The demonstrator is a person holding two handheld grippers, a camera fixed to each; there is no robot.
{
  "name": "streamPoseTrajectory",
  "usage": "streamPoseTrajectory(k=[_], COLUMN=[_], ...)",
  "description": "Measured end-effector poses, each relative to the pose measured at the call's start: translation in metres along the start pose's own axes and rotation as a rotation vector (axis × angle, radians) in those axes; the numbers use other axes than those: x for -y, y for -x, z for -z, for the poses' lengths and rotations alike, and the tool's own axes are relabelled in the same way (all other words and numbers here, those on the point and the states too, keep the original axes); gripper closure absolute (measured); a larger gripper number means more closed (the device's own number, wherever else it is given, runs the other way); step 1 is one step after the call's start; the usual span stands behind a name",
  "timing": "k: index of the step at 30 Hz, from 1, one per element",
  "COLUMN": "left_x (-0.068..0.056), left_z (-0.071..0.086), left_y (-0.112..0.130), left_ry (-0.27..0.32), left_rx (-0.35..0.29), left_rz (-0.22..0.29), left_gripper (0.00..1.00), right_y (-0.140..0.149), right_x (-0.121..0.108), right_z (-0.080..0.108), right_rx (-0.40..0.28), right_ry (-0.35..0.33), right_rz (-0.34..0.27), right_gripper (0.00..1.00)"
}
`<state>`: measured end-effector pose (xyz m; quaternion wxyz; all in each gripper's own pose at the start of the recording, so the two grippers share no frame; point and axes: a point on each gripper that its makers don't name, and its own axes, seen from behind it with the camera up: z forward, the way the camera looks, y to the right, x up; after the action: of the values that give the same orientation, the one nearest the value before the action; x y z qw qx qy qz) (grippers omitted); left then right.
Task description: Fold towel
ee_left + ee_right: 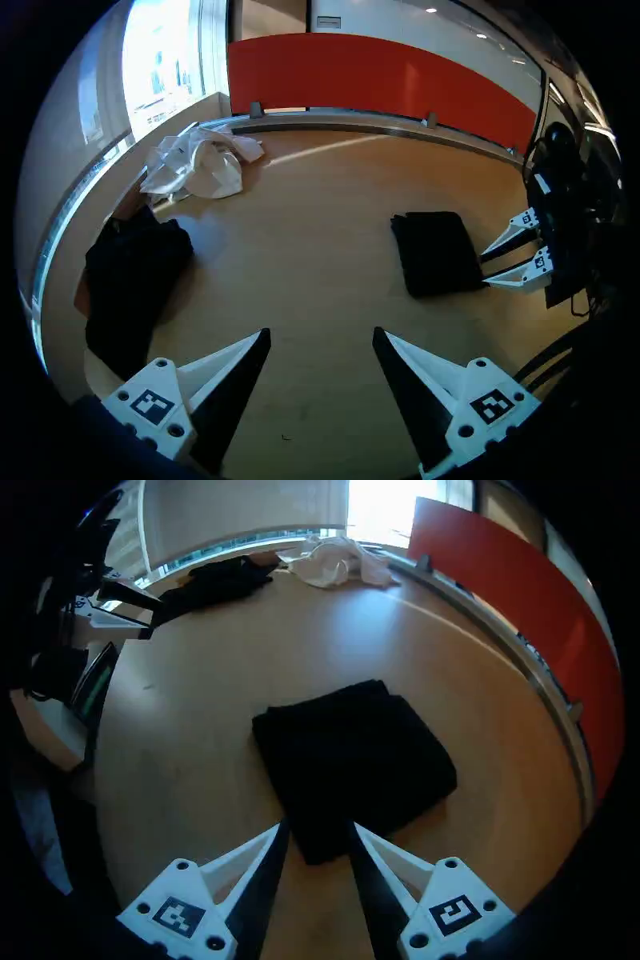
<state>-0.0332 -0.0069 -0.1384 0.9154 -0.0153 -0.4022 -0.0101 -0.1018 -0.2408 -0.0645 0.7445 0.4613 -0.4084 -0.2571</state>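
The towel (352, 760) looks as good as folded: it lies on the table (200, 680) as a compact, dark, roughly square packet of several layers with fairly even edges, directly ahead of the right tool (317, 826). Its near corner reaches into the gap between that tool's fingertips. The right tool's jaws stand part-way apart on either side of that corner. Nothing suggests they are pinching the cloth, though whether a finger grazes it is hard to tell. What may be left, as a judgement only, is one more fold or a squaring-up of the packet, or simply letting go and backing off. The left tool (320, 332) hangs over bare table with its jaws spread wide and nothing between them; from there the towel sits ahead and off to the right, well apart. Farther ahead and to the left of the left tool lie a crumpled heap of white cloth (200, 160) and, nearer, a loose dark cloth (132, 272), neither folded. No container can be made out: the cloths rest straight on the table, and a red panel (376, 80) runs along its far edge.
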Motion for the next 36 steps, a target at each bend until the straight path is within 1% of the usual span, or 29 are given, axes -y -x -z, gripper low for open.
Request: streamPoseTrajectory(k=[2, 6, 14, 20, 28, 36], left_x=[0.0, -0.002, -0.004, -0.004, -0.004, -0.005], left_z=[0.0, -0.001, -0.003, -0.003, -0.003, -0.004], left_y=[0.0, 0.0, 0.0, -0.001, -0.002, -0.003], left_ry=[0.0, 0.002, 0.003, 0.004, 0.005, 0.006], left_rx=[0.001, 0.002, 0.001, 0.001, -0.001, -0.001], left_rz=[0.0, -0.002, -0.001, -0.006, -0.007, -0.013], left_gripper=[0.05, 0.05, 0.05, 0.05, 0.05, 0.05], right_y=[0.005, 0.013, 0.028, 0.031, 0.033, 0.034], right_x=[-0.002, -0.002, 0.004, 0.006, 0.003, 0.0], right_z=[0.001, 0.001, -0.004, -0.008, -0.012, -0.013], right_rx=[0.005, 0.015, 0.037, 0.038, 0.038, 0.032], right_ry=[0.006, 0.014, 0.016, 0.018, 0.023, 0.039], right_rz=[-0.008, -0.019, -0.037, -0.051, -0.082, -0.119], right_gripper=[0.4, 0.4, 0.4, 0.4, 0.53, 0.75])
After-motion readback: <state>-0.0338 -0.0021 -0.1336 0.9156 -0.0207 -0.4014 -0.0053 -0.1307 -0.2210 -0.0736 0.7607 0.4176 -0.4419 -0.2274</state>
